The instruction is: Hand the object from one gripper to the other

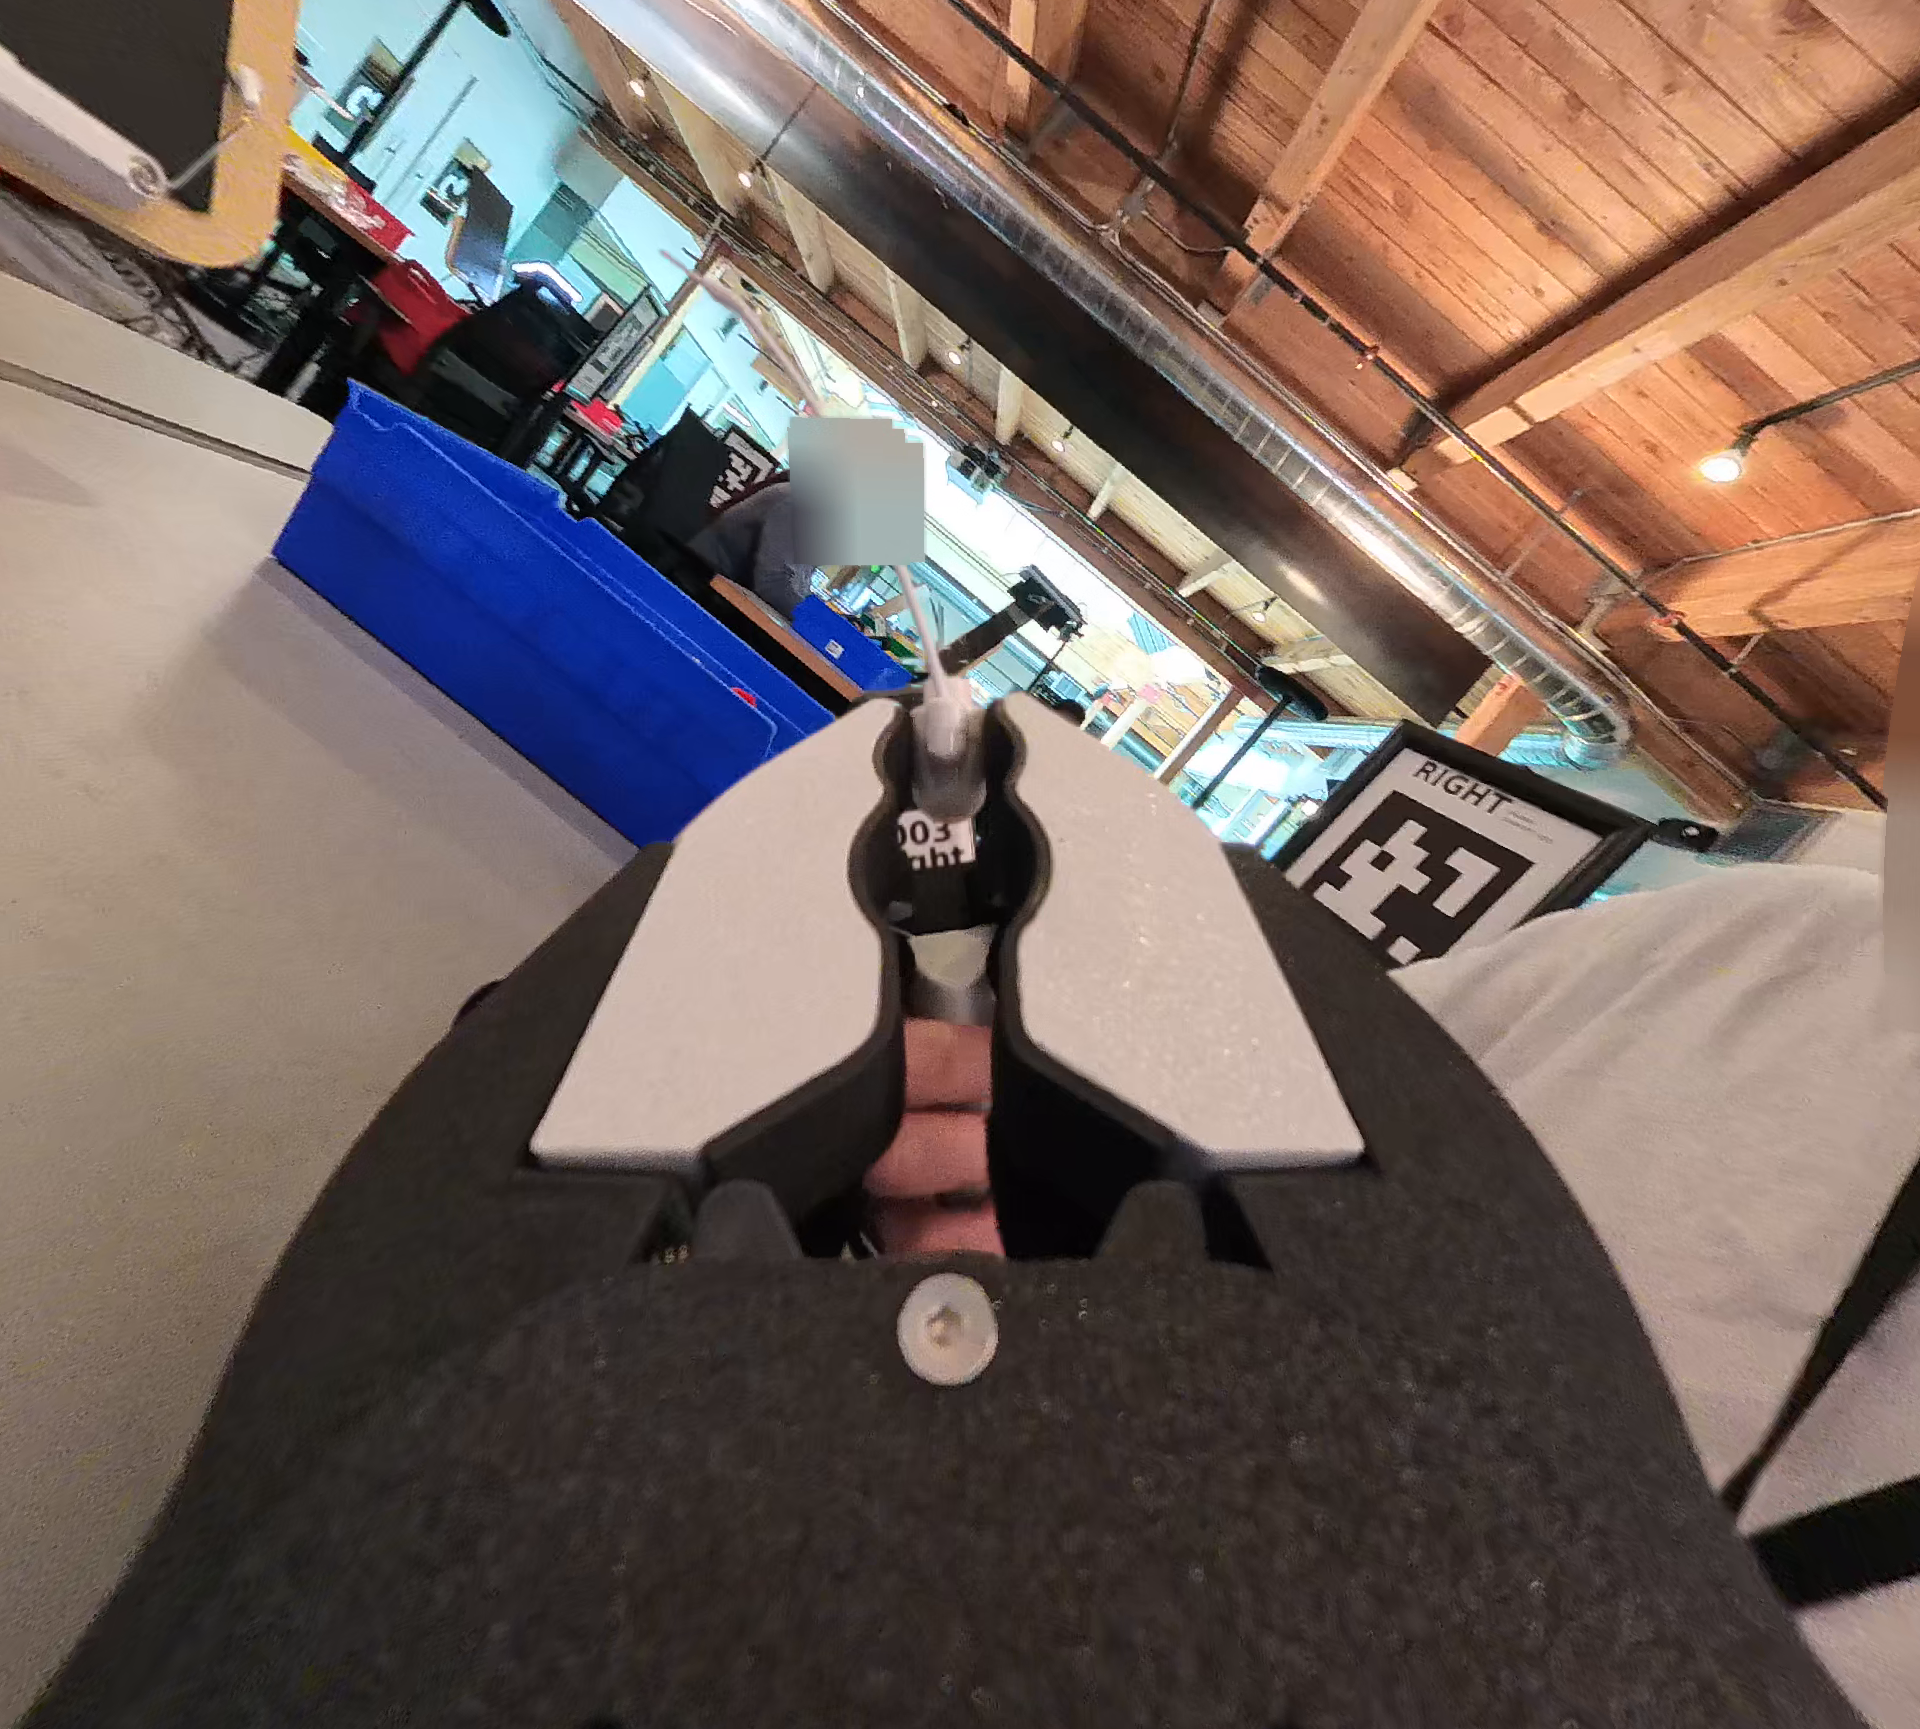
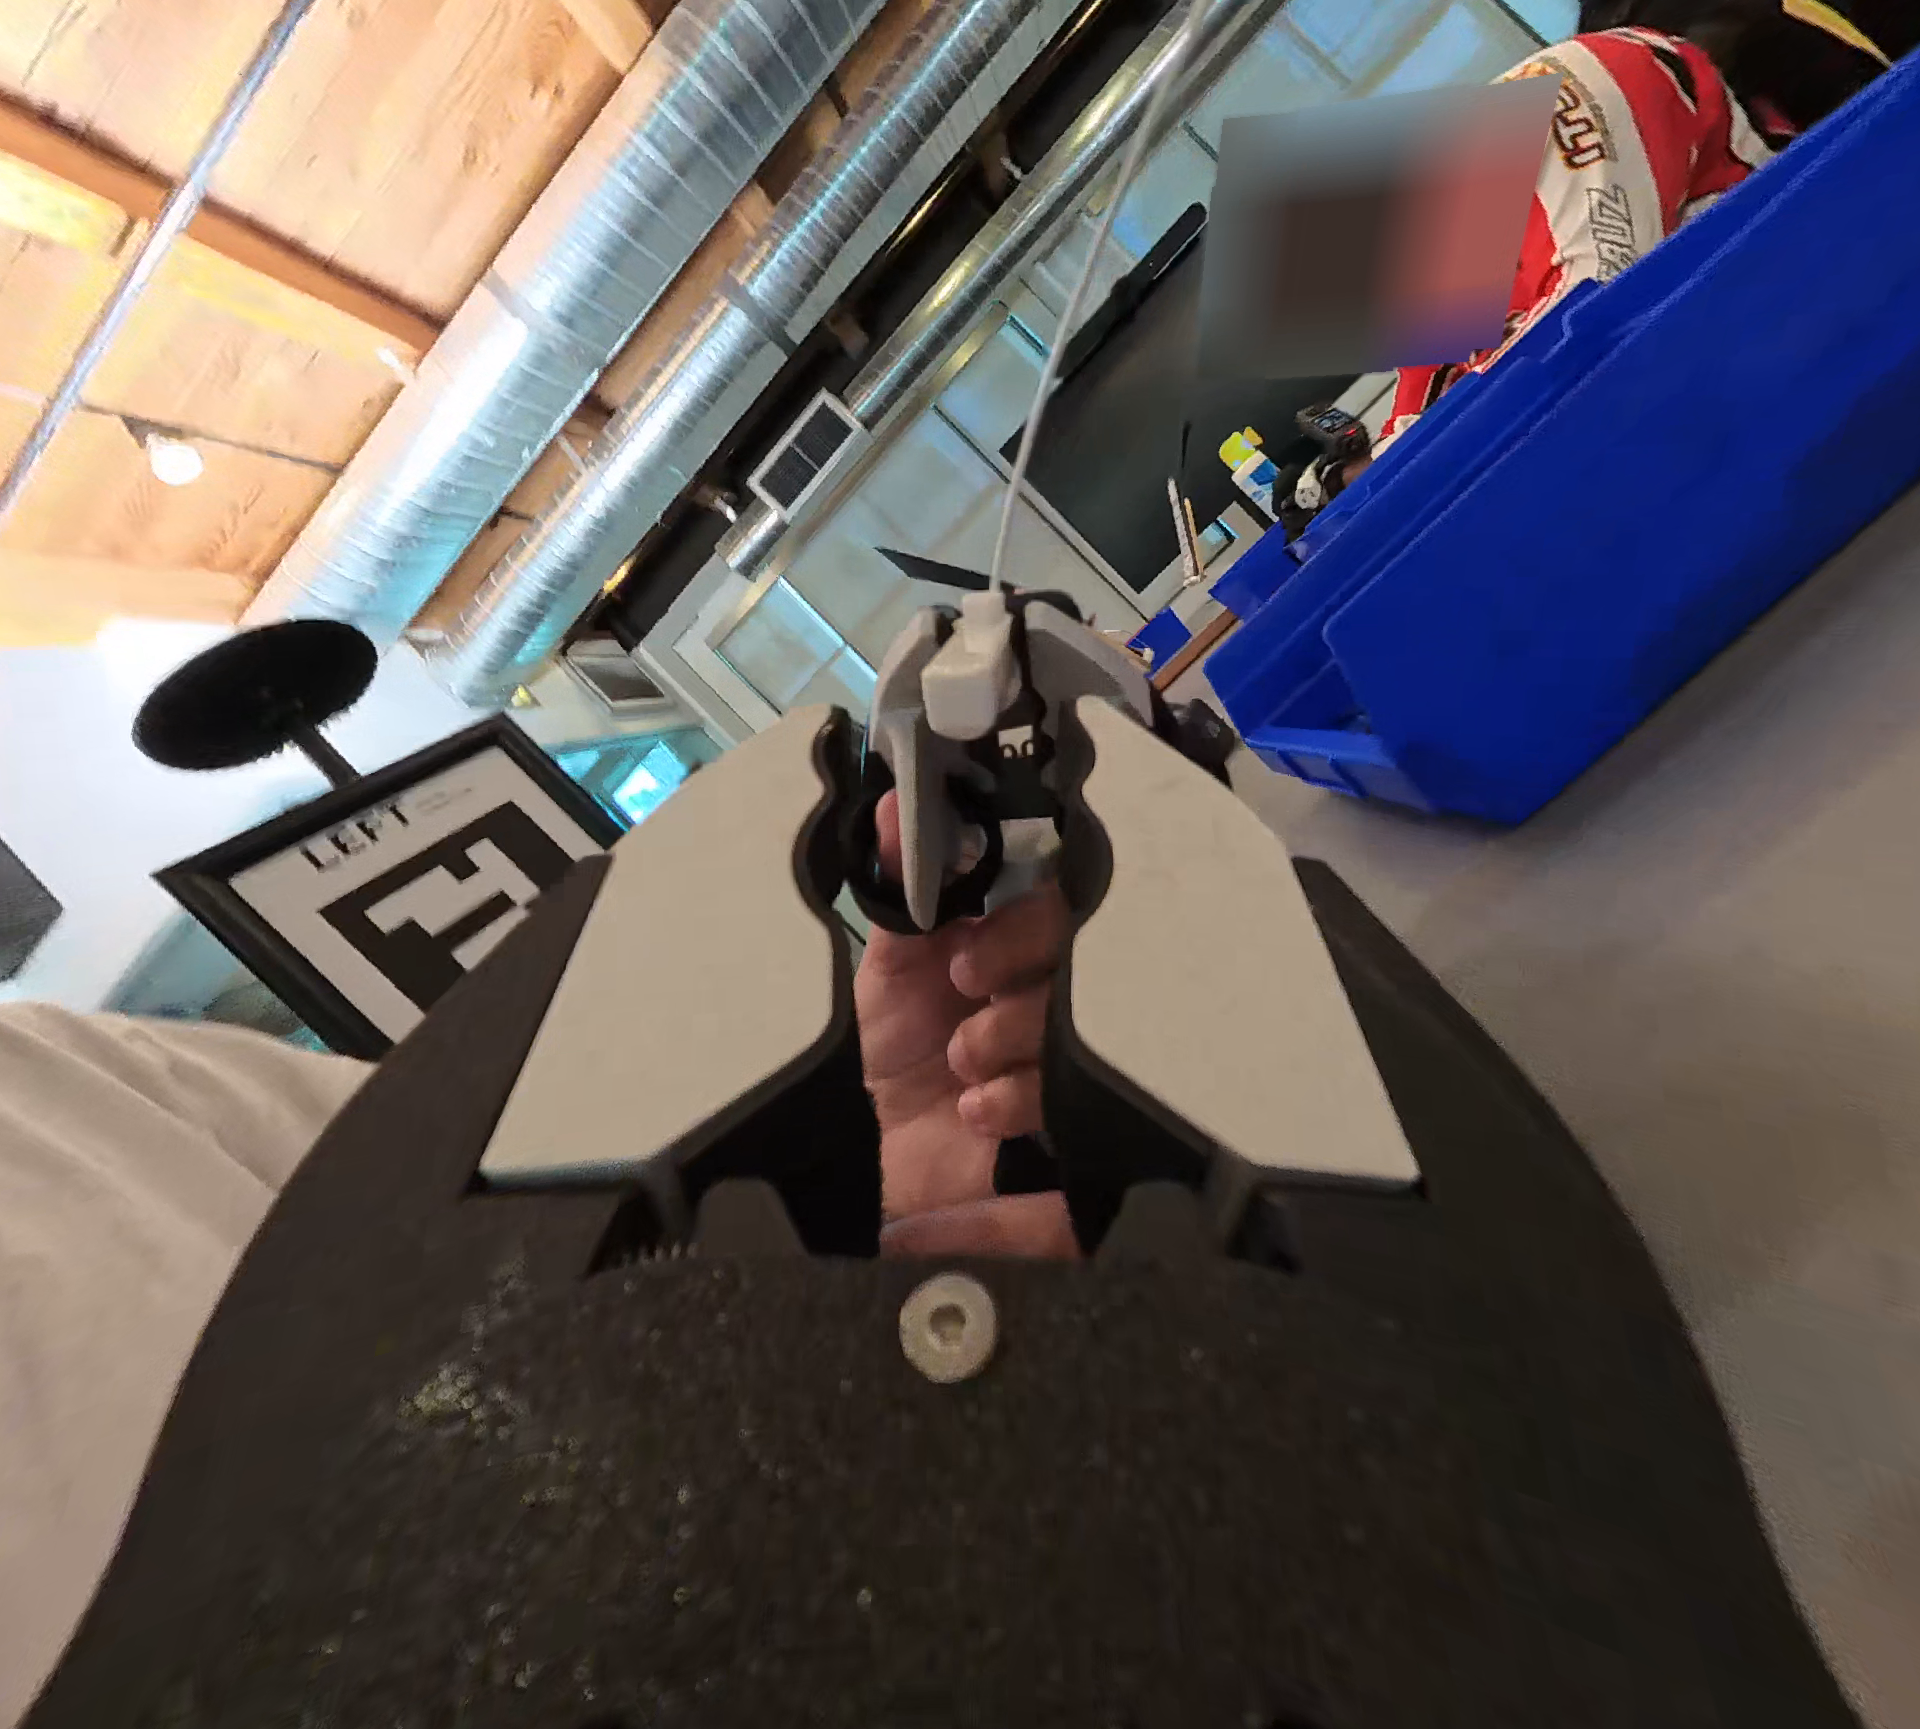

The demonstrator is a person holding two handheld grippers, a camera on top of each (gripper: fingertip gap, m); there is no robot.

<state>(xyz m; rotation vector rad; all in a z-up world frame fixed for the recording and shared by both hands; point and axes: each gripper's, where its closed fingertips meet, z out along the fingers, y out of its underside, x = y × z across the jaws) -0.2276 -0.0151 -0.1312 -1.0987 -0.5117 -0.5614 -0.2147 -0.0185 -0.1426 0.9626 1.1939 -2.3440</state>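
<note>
A white cable plug (image 1: 943, 742) with a thin white cable (image 1: 916, 614) rising from it sits pinched between the tips of my left gripper (image 1: 948, 715), which is shut on it. In the right wrist view the same plug (image 2: 968, 677) shows held in the left gripper's grey fingers (image 2: 914, 806), with the cable (image 2: 1023, 474) running upward. My right gripper (image 2: 951, 723) is open and faces the left one. Its tips stand on either side of the left gripper's tips, just short of the plug. A hand (image 2: 935, 1056) holding the left gripper shows through the gap.
Blue plastic bins (image 1: 499, 567) (image 2: 1558, 588) stand on the grey table (image 1: 156, 796) (image 2: 1662, 900). Framed black-and-white marker boards (image 1: 1423, 858) (image 2: 416, 900) stand behind. A white sleeve (image 1: 1662, 1108) (image 2: 125, 1212) is close by each gripper. People sit in the background. The tips of both grippers are at nearly the same place.
</note>
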